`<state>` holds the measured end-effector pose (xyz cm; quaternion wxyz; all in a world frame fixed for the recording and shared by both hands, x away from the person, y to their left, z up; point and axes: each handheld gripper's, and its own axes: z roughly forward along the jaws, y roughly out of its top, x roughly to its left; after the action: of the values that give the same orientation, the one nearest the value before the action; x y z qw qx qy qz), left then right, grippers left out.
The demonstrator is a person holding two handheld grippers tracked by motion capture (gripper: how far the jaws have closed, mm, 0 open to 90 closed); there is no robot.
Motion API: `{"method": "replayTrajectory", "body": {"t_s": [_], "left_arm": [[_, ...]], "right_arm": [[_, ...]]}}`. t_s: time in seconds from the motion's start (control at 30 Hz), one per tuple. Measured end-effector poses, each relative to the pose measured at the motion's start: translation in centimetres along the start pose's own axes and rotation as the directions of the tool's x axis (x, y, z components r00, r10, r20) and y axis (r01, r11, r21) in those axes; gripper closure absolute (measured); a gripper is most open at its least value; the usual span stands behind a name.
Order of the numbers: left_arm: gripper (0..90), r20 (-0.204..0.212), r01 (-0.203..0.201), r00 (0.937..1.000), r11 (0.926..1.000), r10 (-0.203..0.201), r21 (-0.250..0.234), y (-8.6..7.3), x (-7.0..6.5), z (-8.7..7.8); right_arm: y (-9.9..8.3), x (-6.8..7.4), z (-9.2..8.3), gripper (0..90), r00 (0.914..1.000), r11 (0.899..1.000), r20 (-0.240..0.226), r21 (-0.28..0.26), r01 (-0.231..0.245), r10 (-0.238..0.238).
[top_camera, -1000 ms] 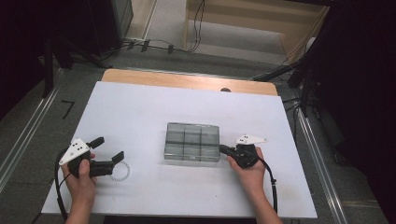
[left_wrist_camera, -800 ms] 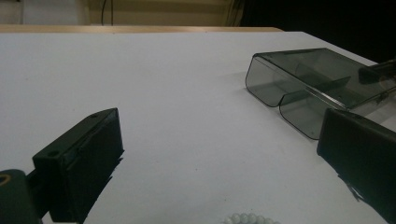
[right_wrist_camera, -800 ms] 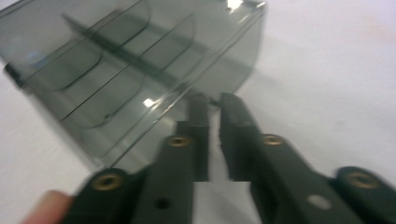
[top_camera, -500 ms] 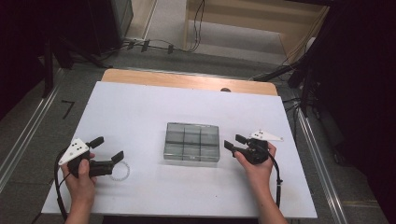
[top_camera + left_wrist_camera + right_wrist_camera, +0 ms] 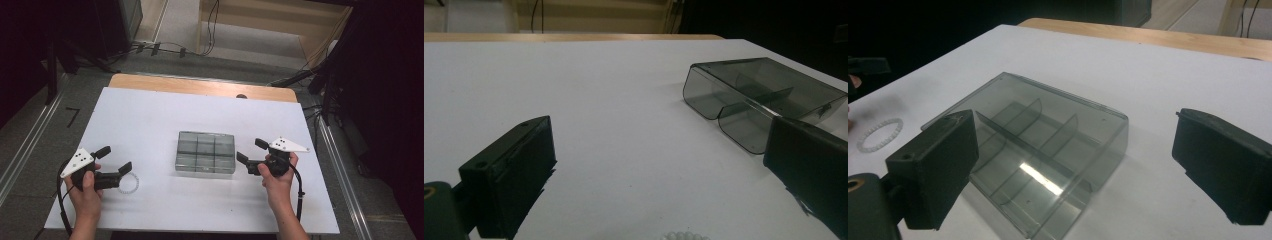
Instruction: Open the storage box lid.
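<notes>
Bracelet [image 5: 128, 183] lies just beneath my left tongs [image 5: 119, 160], jaws wide; right tongs [image 5: 248, 151], just opened and empty, sit beside the box [image 5: 205, 152].

We note a glossy, smoky clear-plastic box [image 5: 1048, 155] between matt black jaws; the table [image 5: 150, 115] is matt white.

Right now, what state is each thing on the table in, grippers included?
Smoky clear plastic compartment box: lid shut, flat on the white table, free of both grippers.
White beaded bracelet: lying flat by the left gripper, not held.
Left gripper: open, nothing between its jaws.
Right gripper: open, jaws just been opening, nothing between them, beside the box.
</notes>
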<state>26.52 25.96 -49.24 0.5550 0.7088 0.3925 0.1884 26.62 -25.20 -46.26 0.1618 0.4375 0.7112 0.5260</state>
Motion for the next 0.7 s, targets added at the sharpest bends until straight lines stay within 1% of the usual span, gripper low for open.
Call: {"method": "replayTrajectory", "body": {"t_s": [0.07,0.13,0.2,0.23,0.27,0.33,0.4,0.5,0.57,0.6,0.63,0.67,0.7], "left_arm": [[0.4,0.002,-0.004,1.0000,1.0000,0.004,-0.004,0.2,-0.2,0.0],[0.4,0.003,-0.006,1.0000,1.0000,0.006,-0.005,0.3,-0.3,0.0],[0.4,0.001,-0.019,0.9998,0.9998,0.019,0.000,0.5,-0.6,0.0],[0.4,0.012,-0.019,0.9998,0.9998,0.019,-0.005,0.7,-1.0,0.1],[0.4,0.012,-0.019,0.9998,0.9998,0.019,-0.005,0.7,-1.0,0.1],[0.3,0.023,-0.014,0.9996,0.9999,0.014,-0.007,0.9,-1.5,0.2],[0.4,0.031,-0.030,0.9991,0.9996,0.029,0.002,1.1,-2.1,0.5],[0.4,0.047,-0.040,0.9981,0.9992,0.040,0.002,1.3,-2.9,0.8],[0.4,0.054,-0.050,0.9973,0.9988,0.050,0.003,1.4,-3.3,1.0],[0.4,0.064,-0.059,0.9963,0.9982,0.058,0.009,1.5,-3.8,1.2],[0.4,0.064,-0.059,0.9963,0.9982,0.058,0.009,1.5,-3.8,1.2],[0.4,0.067,-0.063,0.9958,0.9980,0.062,0.011,1.5,-3.9,1.3],[0.4,0.079,-0.065,0.9949,0.9976,0.063,0.021,1.4,-4.1,1.7]], "right_arm": [[0.2,0.6,0.1,4.6,0.9999,1.000,0.001,0.006,0.011,-0.011],[0.2,0.8,0.1,5.7,0.9999,1.000,-0.003,0.008,0.012,-0.012],[0.2,1.0,0.2,11.3,0.9997,1.000,-0.016,0.008,0.019,-0.019],[0.2,1.3,0.4,13.9,0.9989,1.000,-0.037,0.016,0.027,-0.027],[0.2,1.3,0.4,13.9,0.9989,1.000,-0.037,0.016,0.027,-0.027],[0.2,1.7,0.5,18.2,0.9983,0.999,-0.042,0.019,0.041,-0.040],[0.2,2.2,0.7,21.7,0.9975,0.998,-0.042,0.018,0.057,-0.056],[0.2,2.8,1.0,29.4,0.9963,0.997,-0.054,0.021,0.068,-0.067],[0.1,3.2,1.1,36.2,0.9954,0.997,-0.060,0.029,0.076,-0.074],[0.0,3.5,1.4,44.1,0.9936,0.995,-0.067,0.038,0.094,-0.091],[0.0,3.5,1.4,44.1,0.9936,0.995,-0.067,0.038,0.094,-0.091],[-0.1,4.0,1.7,49.2,0.9917,0.993,-0.075,0.049,0.108,-0.104],[-0.2,4.2,1.8,51.8,0.9910,0.992,-0.076,0.052,0.115,-0.111]]}}
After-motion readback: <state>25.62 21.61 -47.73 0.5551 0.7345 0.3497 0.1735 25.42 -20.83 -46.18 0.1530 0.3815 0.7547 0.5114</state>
